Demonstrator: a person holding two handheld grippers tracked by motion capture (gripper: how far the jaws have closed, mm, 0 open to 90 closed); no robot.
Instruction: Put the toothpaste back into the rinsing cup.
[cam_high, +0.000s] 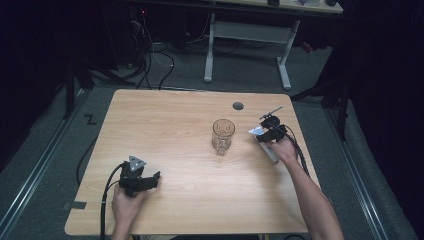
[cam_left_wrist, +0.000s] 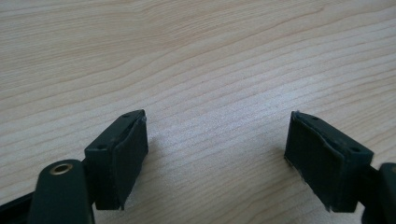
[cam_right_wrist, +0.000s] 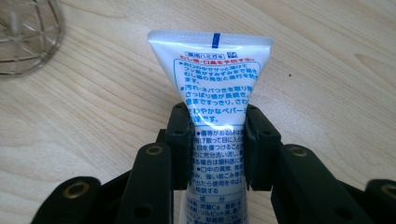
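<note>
Pale wood worktop (cam_high: 175, 125) carries a glass mug (cam_high: 222, 136) just left of the right gripper (cam_right_wrist: 217, 140), clamped on a toothpaste tube (cam_right_wrist: 212, 84) seemingly lying lengthwise along its jaws; left gripper (cam_left_wrist: 217, 144) gapes idle.

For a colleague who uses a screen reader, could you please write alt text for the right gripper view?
The right tongs are shut on a white toothpaste tube with blue and red print, its flat crimped end pointing away from the camera. It is over a light wooden table, with the base of a glass at the upper left.
</note>
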